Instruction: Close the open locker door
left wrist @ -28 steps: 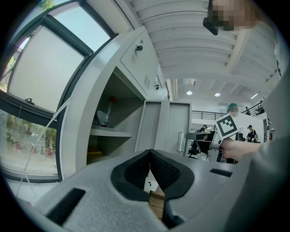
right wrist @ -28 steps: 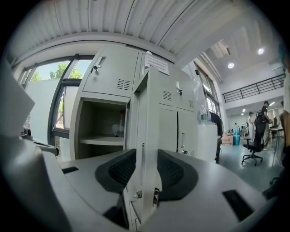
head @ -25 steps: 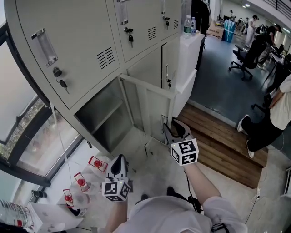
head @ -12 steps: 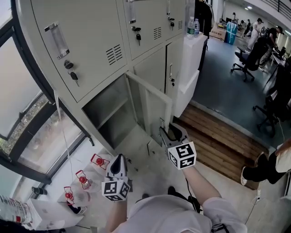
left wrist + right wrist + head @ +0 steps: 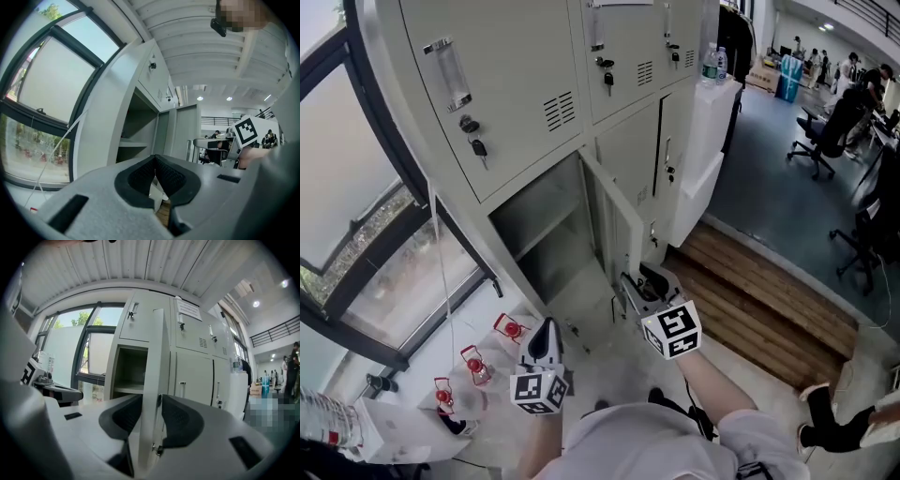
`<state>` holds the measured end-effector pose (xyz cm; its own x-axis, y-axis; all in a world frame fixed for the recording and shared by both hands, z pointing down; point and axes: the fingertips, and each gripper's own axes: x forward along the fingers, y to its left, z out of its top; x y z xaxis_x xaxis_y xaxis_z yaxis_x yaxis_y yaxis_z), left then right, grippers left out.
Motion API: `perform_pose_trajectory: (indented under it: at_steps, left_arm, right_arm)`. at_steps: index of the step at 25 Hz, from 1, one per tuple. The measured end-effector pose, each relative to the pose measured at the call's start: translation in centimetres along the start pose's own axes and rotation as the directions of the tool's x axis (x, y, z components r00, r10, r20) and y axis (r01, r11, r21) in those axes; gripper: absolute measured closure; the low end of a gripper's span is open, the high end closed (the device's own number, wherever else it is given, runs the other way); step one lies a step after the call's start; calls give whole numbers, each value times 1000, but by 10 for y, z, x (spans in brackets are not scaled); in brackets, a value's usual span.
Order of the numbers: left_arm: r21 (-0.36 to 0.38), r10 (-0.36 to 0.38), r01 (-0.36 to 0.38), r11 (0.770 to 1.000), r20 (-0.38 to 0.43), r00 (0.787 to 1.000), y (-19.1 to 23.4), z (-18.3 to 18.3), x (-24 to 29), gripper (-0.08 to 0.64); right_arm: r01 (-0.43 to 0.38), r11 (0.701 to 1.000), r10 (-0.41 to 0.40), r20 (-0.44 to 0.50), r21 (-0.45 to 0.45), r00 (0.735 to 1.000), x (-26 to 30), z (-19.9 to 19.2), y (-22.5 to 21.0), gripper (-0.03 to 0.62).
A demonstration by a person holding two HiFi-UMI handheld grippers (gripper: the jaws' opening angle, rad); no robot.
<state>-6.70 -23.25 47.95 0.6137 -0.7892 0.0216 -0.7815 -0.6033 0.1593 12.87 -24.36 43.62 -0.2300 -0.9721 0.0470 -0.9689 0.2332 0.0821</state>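
Right gripper view shows the locker door (image 5: 152, 366) edge-on between the right gripper (image 5: 639, 279) jaws, which pinch its thin edge; the open locker (image 5: 129, 373) sits just left of them; the right arm reaches forward; the left gripper (image 5: 546, 330) hangs low by the body, jaws together, holding nothing.

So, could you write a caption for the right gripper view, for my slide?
Right gripper grips the edge of the open locker door, beside its open compartment.

Head view down; gripper views toward lockers (image 5: 534, 84)
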Motion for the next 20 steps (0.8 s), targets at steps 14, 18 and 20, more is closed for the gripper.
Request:
perform_pose_trajectory:
  at_steps: [14,18,20]
  left_arm:
    - [16,112,-113,994,31,993,35,13,-28,552]
    - [15,144,-145,989,42,989,44,16,-35,552]
    - [15,157,-158,987,45,987,48,17,-37,552]
  right_arm:
    - [-111,994,111,33,-11,993,17,7,52,457]
    - [-136,991,137,35,-9,990,21,9,61,457]
    - [-150,989,150,37,-9,988,23,9,65,457]
